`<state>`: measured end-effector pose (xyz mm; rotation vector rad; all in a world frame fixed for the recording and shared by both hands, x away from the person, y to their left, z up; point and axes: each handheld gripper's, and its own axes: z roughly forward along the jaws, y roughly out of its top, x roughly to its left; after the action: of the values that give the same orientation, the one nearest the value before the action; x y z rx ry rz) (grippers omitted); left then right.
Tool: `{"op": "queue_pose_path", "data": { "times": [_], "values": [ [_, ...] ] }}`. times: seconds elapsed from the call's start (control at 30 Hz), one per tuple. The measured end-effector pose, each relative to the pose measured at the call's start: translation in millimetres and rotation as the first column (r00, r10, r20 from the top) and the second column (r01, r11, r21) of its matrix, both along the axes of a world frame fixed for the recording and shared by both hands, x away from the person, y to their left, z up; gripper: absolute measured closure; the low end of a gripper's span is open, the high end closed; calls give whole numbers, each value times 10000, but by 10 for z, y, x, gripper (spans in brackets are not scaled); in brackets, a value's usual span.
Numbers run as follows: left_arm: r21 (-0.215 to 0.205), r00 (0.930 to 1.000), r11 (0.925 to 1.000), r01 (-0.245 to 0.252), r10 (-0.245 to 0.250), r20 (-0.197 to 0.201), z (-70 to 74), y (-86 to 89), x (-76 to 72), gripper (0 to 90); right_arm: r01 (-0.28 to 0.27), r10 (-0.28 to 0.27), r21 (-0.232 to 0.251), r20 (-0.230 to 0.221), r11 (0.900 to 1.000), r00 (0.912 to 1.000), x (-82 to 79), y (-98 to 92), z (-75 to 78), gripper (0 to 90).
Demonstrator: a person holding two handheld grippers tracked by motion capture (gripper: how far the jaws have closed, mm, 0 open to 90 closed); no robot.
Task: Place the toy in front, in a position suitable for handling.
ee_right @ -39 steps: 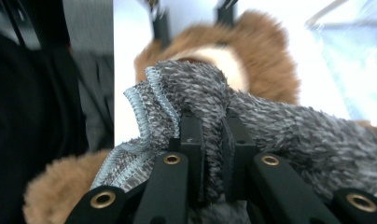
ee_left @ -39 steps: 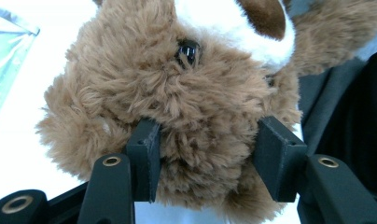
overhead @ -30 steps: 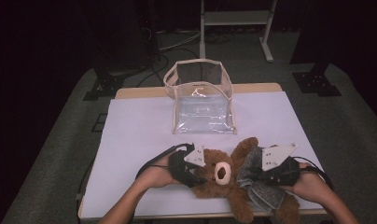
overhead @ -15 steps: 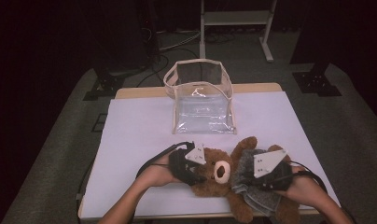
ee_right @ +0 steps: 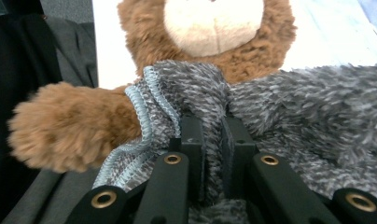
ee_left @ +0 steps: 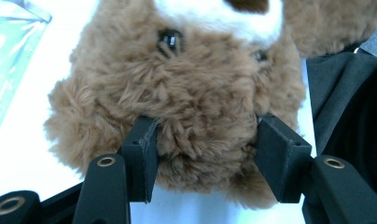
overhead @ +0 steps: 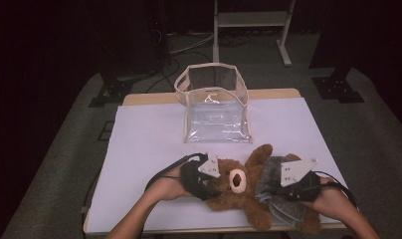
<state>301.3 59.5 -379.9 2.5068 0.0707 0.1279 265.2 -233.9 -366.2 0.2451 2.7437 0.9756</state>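
A brown teddy bear [overhead: 237, 180] in a grey knitted sweater [overhead: 271, 174] lies on its back near the table's front edge, head to the left. My left gripper [overhead: 215, 186] grips the bear's head. In the left gripper view, the left gripper [ee_left: 205, 140] has both pads pressed into the fur of the head [ee_left: 196, 93]. My right gripper [overhead: 278, 190] is over the bear's body. In the right gripper view, the right gripper [ee_right: 212, 126] is shut on a fold of the sweater [ee_right: 294, 107], beside the bear's arm [ee_right: 65, 126].
A clear plastic bag [overhead: 216, 107] with a beige rim stands open at the back middle of the white-covered table [overhead: 149, 144]. Cables trail from both grippers. A metal stand [overhead: 251, 25] is on the floor behind the table.
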Motion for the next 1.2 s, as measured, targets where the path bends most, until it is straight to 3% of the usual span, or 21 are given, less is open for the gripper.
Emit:
{"op": "queue_pose_path", "data": {
  "times": [0.2, 0.3, 0.43, 0.57, 0.7, 0.87, 1.03, 1.2],
  "values": [
    [-42, 9999, 9999, -94, 94, -52, -13, -4, 0, 434, -104, 104, -14, -279, 9999, 9996, 227, 30, 8, 809],
    [-104, 9996, 9996, -256, 254, -117, -21, -2, 13, 435, -95, 99, 75, -423, 9999, 9991, 258, 44, 26, 808],
    [-132, 9985, 9985, -539, 538, -125, -19, -4, 39, 444, -82, 99, 403, -424, 9992, 9991, 171, 113, 142, 807],
    [-94, 9976, 9976, -687, 686, -106, -9, -14, 62, 445, -587, 588, 55, -154, 9983, 9982, 10, 372, 172, 807],
    [11, 9970, 9970, -772, 772, -61, -3, 3, 74, 441, -1160, 1151, -447, -219, 9922, 9931, -93, 569, 59, 807],
    [-194, 9963, 9961, -861, 860, -84, -8, 21, 79, 439, -847, 809, -776, -511, 9934, 9954, -143, 420, -76, 807],
    [-144, 9965, 9965, -828, 827, -90, 8, 3, 84, 440, -728, 668, -796, -754, 9942, 9949, -227, 250, -93, 807],
    [-97, 9969, 9969, -784, 783, -85, 10, -5, 82, 440, -902, 876, -535, -491, 9945, 9949, -217, 398, 9, 807]
  ]
}}
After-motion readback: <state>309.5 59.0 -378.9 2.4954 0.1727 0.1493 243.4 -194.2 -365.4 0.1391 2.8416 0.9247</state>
